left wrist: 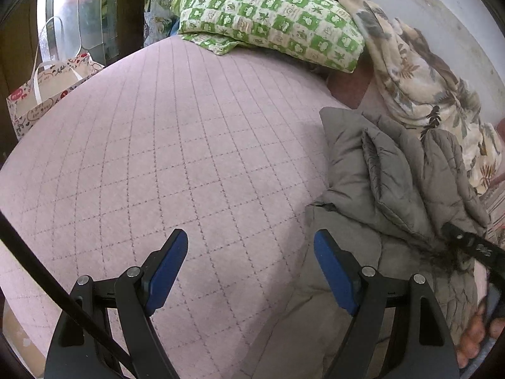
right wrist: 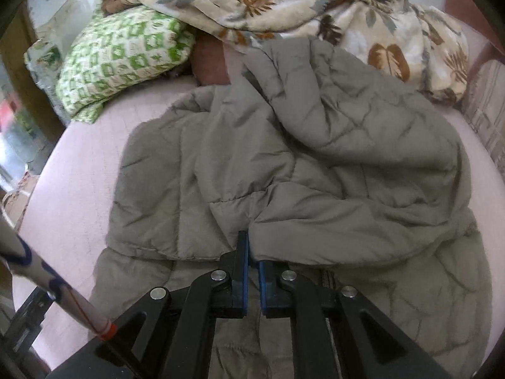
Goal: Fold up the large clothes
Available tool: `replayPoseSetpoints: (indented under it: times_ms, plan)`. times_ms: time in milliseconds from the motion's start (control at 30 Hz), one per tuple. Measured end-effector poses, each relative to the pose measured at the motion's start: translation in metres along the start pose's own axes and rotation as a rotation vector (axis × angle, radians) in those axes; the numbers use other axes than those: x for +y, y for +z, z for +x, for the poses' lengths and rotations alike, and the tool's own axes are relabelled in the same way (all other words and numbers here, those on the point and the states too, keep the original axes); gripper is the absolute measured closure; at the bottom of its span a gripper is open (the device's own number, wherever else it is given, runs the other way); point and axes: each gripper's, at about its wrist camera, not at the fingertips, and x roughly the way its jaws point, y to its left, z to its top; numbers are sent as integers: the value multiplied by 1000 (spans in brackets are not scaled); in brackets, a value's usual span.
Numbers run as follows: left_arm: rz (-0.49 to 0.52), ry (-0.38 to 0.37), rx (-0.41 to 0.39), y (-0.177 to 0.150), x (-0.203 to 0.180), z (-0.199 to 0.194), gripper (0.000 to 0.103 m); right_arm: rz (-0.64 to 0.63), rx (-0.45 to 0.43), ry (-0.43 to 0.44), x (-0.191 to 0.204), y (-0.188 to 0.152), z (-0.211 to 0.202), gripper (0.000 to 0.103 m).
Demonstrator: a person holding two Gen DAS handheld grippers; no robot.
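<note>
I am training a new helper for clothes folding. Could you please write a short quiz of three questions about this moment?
1. True or false: the left gripper is shut on the grey quilted puffer jacket.
2. Multiple choice: what lies at the far end of the pink checked bed cover, beside the cream leaf-print blanket?
A. a red towel
B. a green and white patterned pillow
C. a blue basket
3. Fill in the missing word: the right gripper is ____ on a fold of the jacket.

Key
1. False: its jaws stand wide apart over the bed cover, holding nothing.
2. B
3. shut
</note>
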Motion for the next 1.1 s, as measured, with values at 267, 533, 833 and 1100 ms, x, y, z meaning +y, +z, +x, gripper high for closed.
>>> replayPoseSetpoints:
  times_ms: [267, 533, 833, 1100]
  plan:
    - [40, -24, -24, 0, -13, -9, 22, -108, -42, 60, -18, -9, -73, 82]
    - [87, 5, -21, -5, -30, -7, 22, 34, -129, -131, -75, 55, -61, 77]
    - [137, 20, -25, -6, -42, -4, 22, 144, 121, -107, -96, 79, 49, 77]
    - [132, 7, -41, -8, -40, -13, 22, -25, 196, -108, -73, 9, 46, 77]
